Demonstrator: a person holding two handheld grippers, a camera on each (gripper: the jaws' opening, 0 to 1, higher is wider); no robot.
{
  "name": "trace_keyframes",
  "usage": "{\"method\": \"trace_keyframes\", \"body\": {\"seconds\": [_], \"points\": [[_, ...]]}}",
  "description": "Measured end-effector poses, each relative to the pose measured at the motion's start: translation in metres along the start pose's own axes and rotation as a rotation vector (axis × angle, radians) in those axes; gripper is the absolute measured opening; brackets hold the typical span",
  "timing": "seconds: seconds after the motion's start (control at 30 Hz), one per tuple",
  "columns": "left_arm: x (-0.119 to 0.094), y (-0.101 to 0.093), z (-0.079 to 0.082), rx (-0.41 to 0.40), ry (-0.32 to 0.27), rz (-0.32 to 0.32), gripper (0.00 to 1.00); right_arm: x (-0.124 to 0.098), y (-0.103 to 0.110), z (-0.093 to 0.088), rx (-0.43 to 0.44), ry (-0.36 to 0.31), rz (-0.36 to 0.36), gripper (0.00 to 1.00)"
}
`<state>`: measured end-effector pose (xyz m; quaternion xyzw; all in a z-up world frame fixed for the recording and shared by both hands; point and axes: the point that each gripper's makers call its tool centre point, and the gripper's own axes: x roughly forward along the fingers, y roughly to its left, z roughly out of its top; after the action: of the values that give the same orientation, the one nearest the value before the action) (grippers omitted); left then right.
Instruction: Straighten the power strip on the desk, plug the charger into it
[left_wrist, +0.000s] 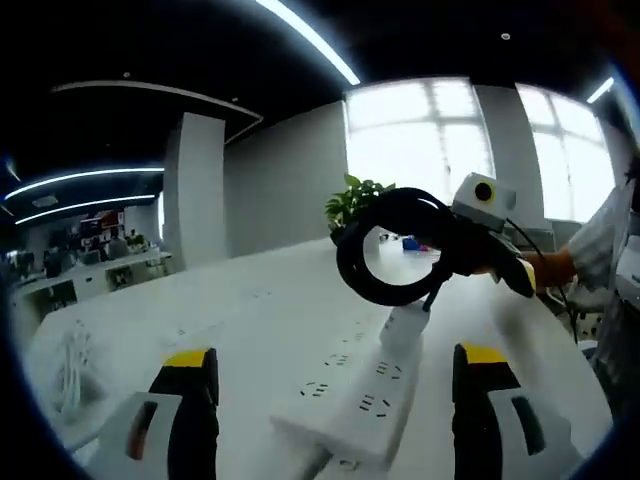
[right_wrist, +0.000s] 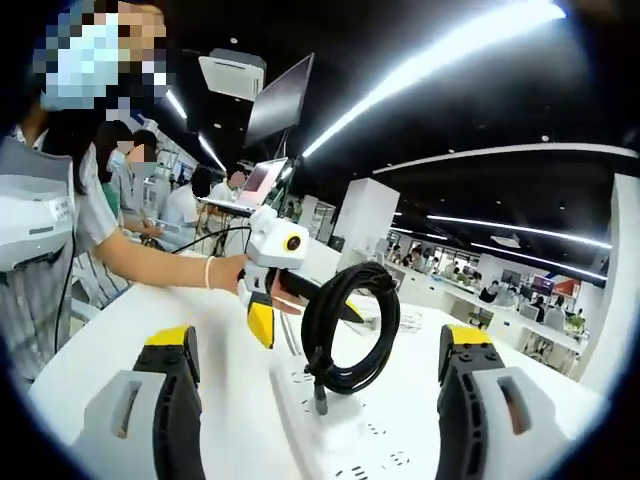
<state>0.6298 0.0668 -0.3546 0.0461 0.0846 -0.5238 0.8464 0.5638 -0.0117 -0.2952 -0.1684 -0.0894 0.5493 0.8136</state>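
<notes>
Left gripper (left_wrist: 335, 352): jaws wide apart, nothing between them, hovering low over the desk (left_wrist: 200, 310). Right gripper (right_wrist: 318, 335): in its own view its jaws are likewise spread and empty. In the left gripper view it comes in from the right, close to the cable, and we cannot tell whether it touches it. The white power strip (left_wrist: 350, 395) lies flat on the desk, well in from the edges. It runs lengthwise away from the left gripper, and we judge it roughly straight. The black cable coil (left_wrist: 385, 250) stands up above the strip, between the two facing grippers. The white charger (left_wrist: 403, 328) sits upright on the strip's far end, with the cable rising from it. We judge straightening done and the charger at or in a socket. Full seating is unconfirmed, so a press-down check remains.
</notes>
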Motion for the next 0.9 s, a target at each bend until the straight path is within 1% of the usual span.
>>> {"method": "trace_keyframes", "body": {"seconds": [0.07,0.17,0.23,0.37,0.43,0.6,0.8,0.9], "points": [[-0.001,0.003,-0.001,0.005,0.003,0.019,0.99,0.001,0.0,-0.004,0.003,0.021,0.023,1.0],[-0.002,0.003,-0.002,0.005,0.006,0.023,0.99,0.003,-0.002,-0.012,0.013,0.045,0.037,1.0],[-0.002,0.002,-0.001,0.005,0.002,0.022,0.99,0.004,0.0,-0.02,0.02,0.077,0.052,0.99],[-0.001,0.002,0.0,0.007,-0.003,0.022,0.99,0.003,0.003,-0.031,0.006,0.139,0.085,0.97],[-0.001,0.004,0.0,0.01,-0.002,0.039,0.99,0.003,0.005,-0.033,0.004,0.148,0.096,0.98],[-0.002,0.007,0.0,-0.011,-0.014,0.052,0.99,0.004,0.009,-0.039,-0.001,0.194,0.133,0.97],[-0.004,0.009,0.001,-0.022,-0.021,0.061,0.99,0.004,0.012,-0.048,-0.024,0.264,0.174,0.92],[-0.004,0.009,0.001,-0.021,-0.022,0.061,0.99,0.005,0.012,-0.051,-0.032,0.289,0.186,0.9]]}}
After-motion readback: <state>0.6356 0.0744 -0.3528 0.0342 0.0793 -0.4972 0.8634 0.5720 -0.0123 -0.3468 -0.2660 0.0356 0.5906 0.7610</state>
